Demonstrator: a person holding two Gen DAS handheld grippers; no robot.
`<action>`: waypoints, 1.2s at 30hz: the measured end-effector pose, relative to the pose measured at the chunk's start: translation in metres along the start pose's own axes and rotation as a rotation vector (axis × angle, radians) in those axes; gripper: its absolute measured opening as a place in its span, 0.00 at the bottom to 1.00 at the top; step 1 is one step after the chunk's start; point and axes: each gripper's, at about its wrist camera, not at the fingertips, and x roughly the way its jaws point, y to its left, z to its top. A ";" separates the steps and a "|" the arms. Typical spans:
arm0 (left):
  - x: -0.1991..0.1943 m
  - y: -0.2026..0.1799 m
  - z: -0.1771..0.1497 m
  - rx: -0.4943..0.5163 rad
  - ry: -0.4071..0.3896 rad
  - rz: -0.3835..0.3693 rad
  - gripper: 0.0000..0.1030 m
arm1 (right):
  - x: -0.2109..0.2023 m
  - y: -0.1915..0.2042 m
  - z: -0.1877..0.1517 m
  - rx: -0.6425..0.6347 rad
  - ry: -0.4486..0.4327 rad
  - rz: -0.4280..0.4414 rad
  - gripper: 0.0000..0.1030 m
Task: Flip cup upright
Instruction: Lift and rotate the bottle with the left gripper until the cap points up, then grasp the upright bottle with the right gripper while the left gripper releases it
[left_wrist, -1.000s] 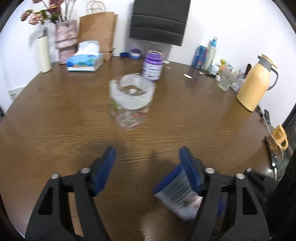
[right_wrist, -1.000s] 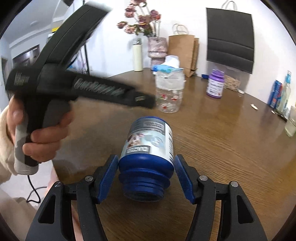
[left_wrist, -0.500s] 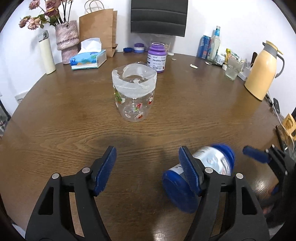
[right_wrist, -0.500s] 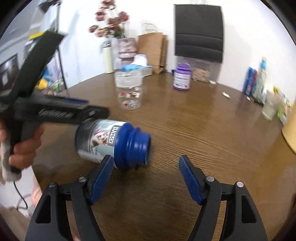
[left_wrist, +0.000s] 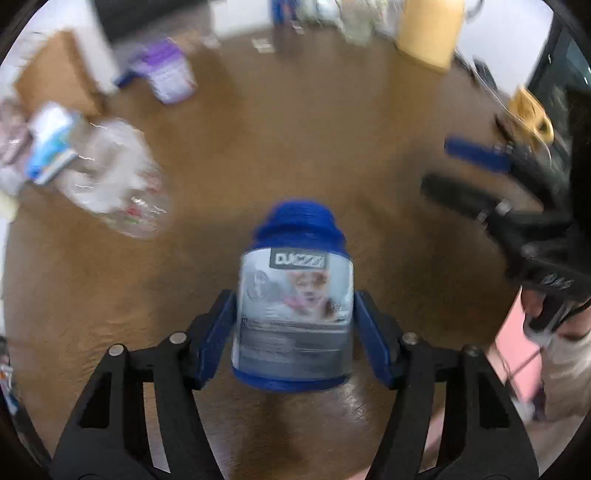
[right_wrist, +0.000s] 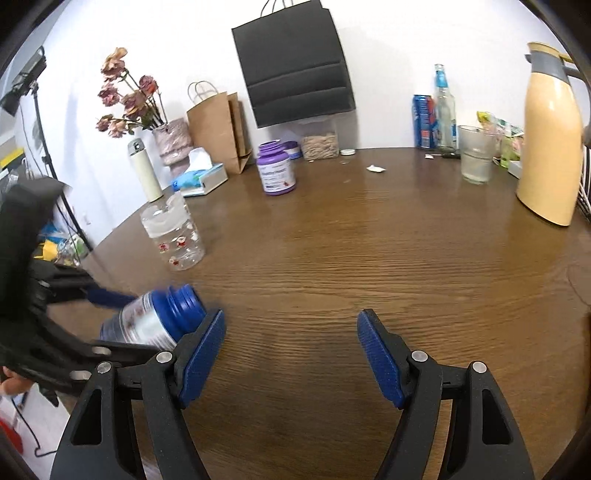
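The blue cup, with a grey picture label and a ribbed blue neck, lies lengthwise between my left gripper's blue pads, neck pointing away from me. Both pads press its sides, so the left gripper is shut on it. The cup stays fairly sharp while the table blurs. In the right wrist view the cup hangs low at the left, neck tilted up and right, with a left gripper finger behind it. My right gripper is open and holds nothing, just right of the cup.
A clear jar with small red figures stands upright on the brown wooden table. Farther back are a purple jar, a tissue box, a drinking glass and a yellow jug. A person's sleeve shows at the right.
The right gripper let go of the cup and pulled back to the right. The left gripper swung over the lying cup and closed on its sides, and it is moving fast.
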 end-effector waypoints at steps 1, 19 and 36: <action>0.006 -0.001 0.003 -0.002 0.025 0.000 0.58 | -0.001 0.000 0.000 -0.005 0.002 -0.003 0.76; -0.102 0.028 0.059 0.026 -0.598 0.121 0.58 | 0.002 0.002 0.147 0.102 -0.072 0.587 0.89; -0.095 0.095 0.105 -0.015 -0.765 -0.043 0.88 | 0.091 0.036 0.215 -0.077 -0.104 0.429 0.66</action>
